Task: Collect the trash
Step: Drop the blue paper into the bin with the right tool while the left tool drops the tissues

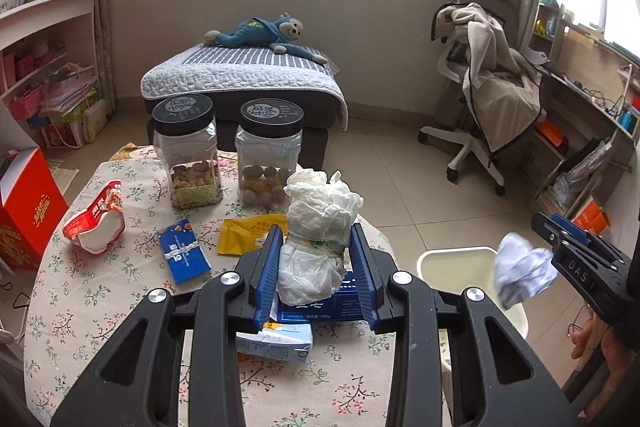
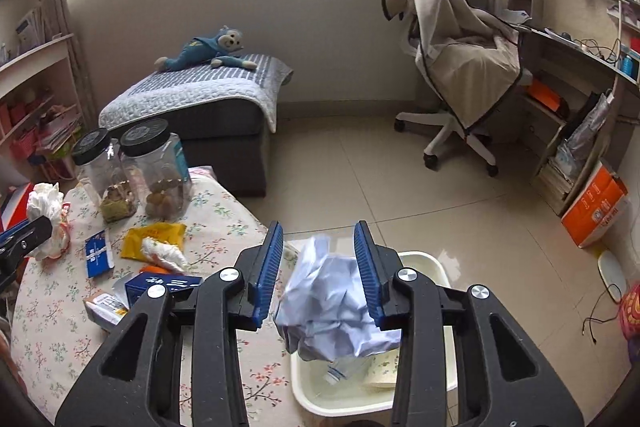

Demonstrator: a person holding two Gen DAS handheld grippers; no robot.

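My left gripper [image 1: 314,247] is shut on a crumpled white plastic bag [image 1: 316,227] and holds it above the floral table [image 1: 100,307]. My right gripper [image 2: 318,263] has its jaws apart, with a blurred crumpled pale-blue paper ball [image 2: 336,303] loose between them, above the white trash bin [image 2: 424,267]. In the left wrist view the paper ball [image 1: 524,273] hangs at the right gripper's fingers [image 1: 576,251] over the bin [image 1: 452,259]. The bin holds some trash. On the table lie a red-white wrapper [image 1: 96,223], a blue packet [image 1: 184,251], a yellow packet [image 1: 244,235], a blue box [image 1: 320,307] and a small carton [image 1: 276,343].
Two black-lidded jars [image 1: 188,155] [image 1: 268,155] of nuts stand at the table's far side. A red box [image 1: 28,215] stands left of the table. An ottoman with a plush monkey [image 1: 260,35], an office chair [image 1: 480,99] and a desk [image 1: 592,115] stand beyond.
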